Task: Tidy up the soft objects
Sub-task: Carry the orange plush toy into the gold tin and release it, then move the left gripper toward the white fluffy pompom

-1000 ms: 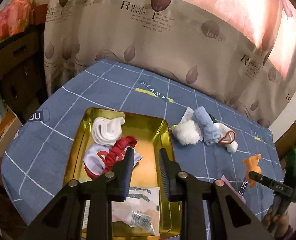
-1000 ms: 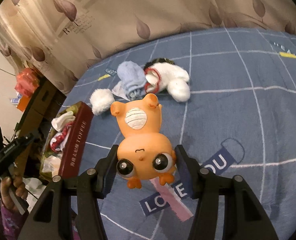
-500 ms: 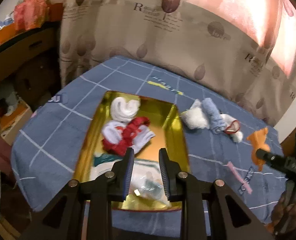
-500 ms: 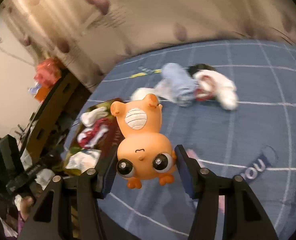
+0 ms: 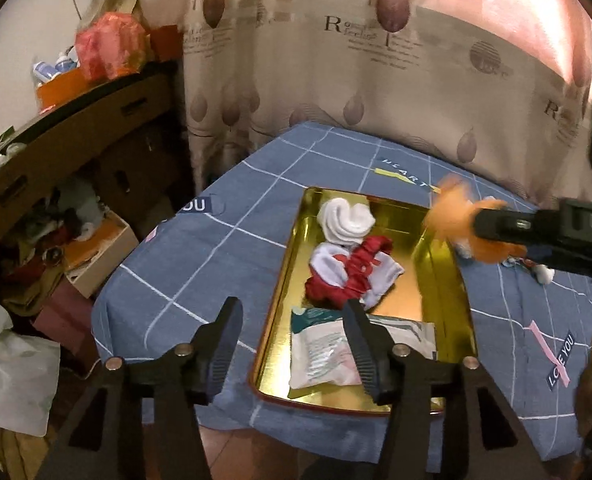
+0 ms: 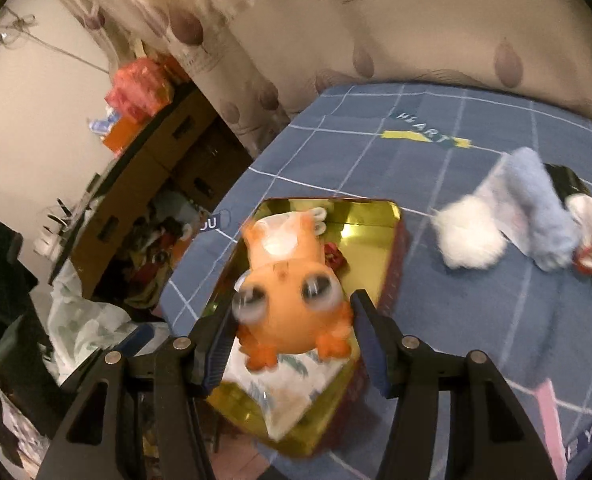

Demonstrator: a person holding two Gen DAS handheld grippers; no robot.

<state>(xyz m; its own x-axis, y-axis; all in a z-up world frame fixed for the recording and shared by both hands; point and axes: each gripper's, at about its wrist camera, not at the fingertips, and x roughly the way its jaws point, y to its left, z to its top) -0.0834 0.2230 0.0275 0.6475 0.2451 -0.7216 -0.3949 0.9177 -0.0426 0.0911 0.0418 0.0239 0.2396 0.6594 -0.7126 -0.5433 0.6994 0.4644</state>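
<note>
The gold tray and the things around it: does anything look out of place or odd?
One thing: the orange toy hangs upside down between the right tongs above the gold tray. It is blurred, so I cannot tell whether the tongs still pinch it.

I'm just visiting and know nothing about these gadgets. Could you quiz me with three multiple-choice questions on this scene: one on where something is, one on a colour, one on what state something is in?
1. Where is the orange toy?
A. Lying on the blue cloth
B. Between the fingers of the right hand-held gripper, above the gold tray
C. On the cardboard boxes

2. What colour is the gathered band lying on the white socks in the tray?
A. Red
B. Green
C. Yellow

3. What state is the left hand-held gripper in?
A. Shut on a sock
B. Shut on the toy
C. Open, holding nothing

Answers:
1. B: the right wrist view shows the toy between the fingers, with the tray beneath.
2. A: the left wrist view shows it red.
3. C: its fingers stand apart with nothing between them.
</note>
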